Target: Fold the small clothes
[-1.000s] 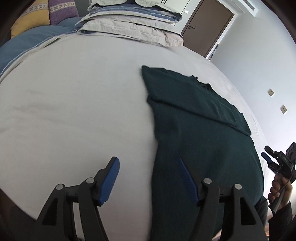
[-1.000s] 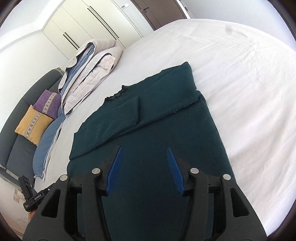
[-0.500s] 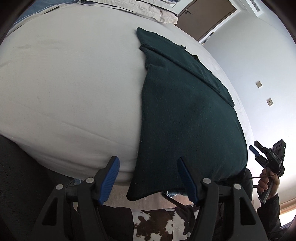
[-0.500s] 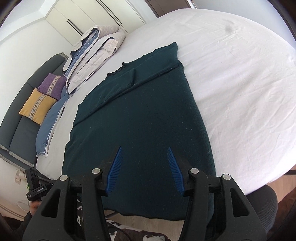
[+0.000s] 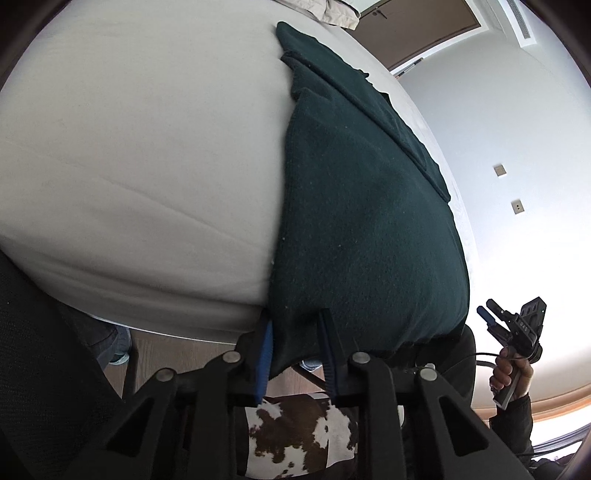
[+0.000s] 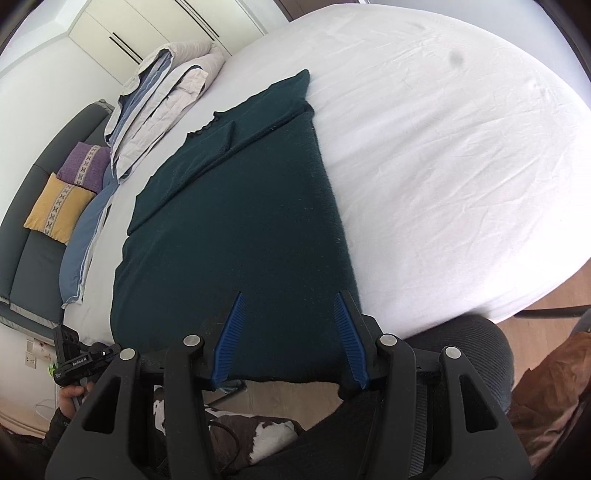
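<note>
The sweater (image 6: 240, 229) lies flat on the bed (image 6: 443, 147) with sleeves folded in — left hand-held gripper (image 5: 295, 350) closing on its hem corner, right hand-held gripper (image 6: 290, 339) unclenched over the hem; body fold remains.

Folded duvet (image 6: 162, 96) beside purple cushion (image 6: 85, 166), yellow cushion (image 6: 55, 210).

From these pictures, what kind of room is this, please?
Most likely a bedroom: a large bed with a white sheet, folded bedding stacked at its far end, and built-in wardrobe doors behind.
</note>
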Available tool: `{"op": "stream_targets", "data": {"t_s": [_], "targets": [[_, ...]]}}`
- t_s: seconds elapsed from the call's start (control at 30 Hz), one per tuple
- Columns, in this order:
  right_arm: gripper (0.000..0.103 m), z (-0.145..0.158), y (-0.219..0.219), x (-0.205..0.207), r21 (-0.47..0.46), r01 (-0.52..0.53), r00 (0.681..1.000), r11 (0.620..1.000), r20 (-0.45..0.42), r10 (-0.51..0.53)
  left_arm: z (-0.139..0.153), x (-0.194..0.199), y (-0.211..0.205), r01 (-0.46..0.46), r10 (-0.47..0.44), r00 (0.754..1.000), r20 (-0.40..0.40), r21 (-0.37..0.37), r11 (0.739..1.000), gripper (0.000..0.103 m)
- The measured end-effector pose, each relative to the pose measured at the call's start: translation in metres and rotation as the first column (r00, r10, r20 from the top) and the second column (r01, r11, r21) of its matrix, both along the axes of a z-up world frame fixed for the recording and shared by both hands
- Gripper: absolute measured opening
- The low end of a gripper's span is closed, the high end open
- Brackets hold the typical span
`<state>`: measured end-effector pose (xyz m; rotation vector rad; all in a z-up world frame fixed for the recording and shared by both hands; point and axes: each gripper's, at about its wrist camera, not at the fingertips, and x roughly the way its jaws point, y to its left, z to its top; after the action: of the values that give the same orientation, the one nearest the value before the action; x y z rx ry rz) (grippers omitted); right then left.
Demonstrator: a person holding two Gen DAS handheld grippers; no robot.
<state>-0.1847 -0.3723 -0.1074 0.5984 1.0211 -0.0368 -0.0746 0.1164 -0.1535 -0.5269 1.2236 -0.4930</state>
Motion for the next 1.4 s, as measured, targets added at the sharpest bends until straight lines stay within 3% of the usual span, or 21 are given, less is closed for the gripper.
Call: {"op": "stream_targets", "data": {"t_s": [0.17,0.37,0.43,0.7,0.8,0.87,0.9,1.13,1.4], "targets": [[0.049,-0.008,-0.018,-0.007,-0.006,0.015,0.996,1.000,-0.089,-0.015,0.000,0.000,-0.005,0.029,-0.029,1.000,-0.008,0.015,0.999,0.019],[0.049,-0.042,-0.021,0.005,0.012,-0.026,0.977,1.000,-0.213,0.028,-0.001,-0.002,-0.005,0.028,-0.027,1.000,-0.014,0.029,0.999,0.018],[0.049,-0.051,-0.017,0.008,-0.002,-0.050,0.970,0.999,-0.240,0.048,0.000,-0.002,-0.006,0.033,-0.033,0.999,-0.008,0.046,0.998,0.011],[0.048,-0.057,-0.002,0.016,-0.067,-0.186,0.939,0.980,-0.307,0.157,0.005,-0.003,-0.007,0.056,-0.057,0.998,0.010,0.065,0.996,0.009],[0.030,-0.061,0.001,0.016,-0.082,-0.216,0.928,0.973,-0.327,0.179,0.008,-0.003,-0.006,0.064,-0.065,0.998,0.015,0.071,0.995,0.009],[0.012,-0.062,0.001,0.013,-0.066,-0.220,0.929,0.973,-0.319,0.189,0.009,-0.004,-0.007,0.069,-0.071,0.997,0.020,0.075,0.995,0.009],[0.008,-0.062,0.001,0.010,-0.059,-0.221,0.930,0.973,-0.315,0.192,0.011,-0.004,-0.008,0.072,-0.074,0.997,0.023,0.078,0.994,0.009],[0.005,-0.047,-0.006,-0.015,0.009,-0.156,0.967,0.988,-0.201,0.155,0.026,-0.006,-0.006,0.079,-0.082,0.995,0.055,0.048,0.996,0.008],[0.005,-0.002,-0.017,-0.039,0.133,-0.068,0.998,0.989,0.007,0.068,0.056,-0.009,0.003,0.068,-0.055,0.993,0.108,-0.123,0.990,0.007]]}}
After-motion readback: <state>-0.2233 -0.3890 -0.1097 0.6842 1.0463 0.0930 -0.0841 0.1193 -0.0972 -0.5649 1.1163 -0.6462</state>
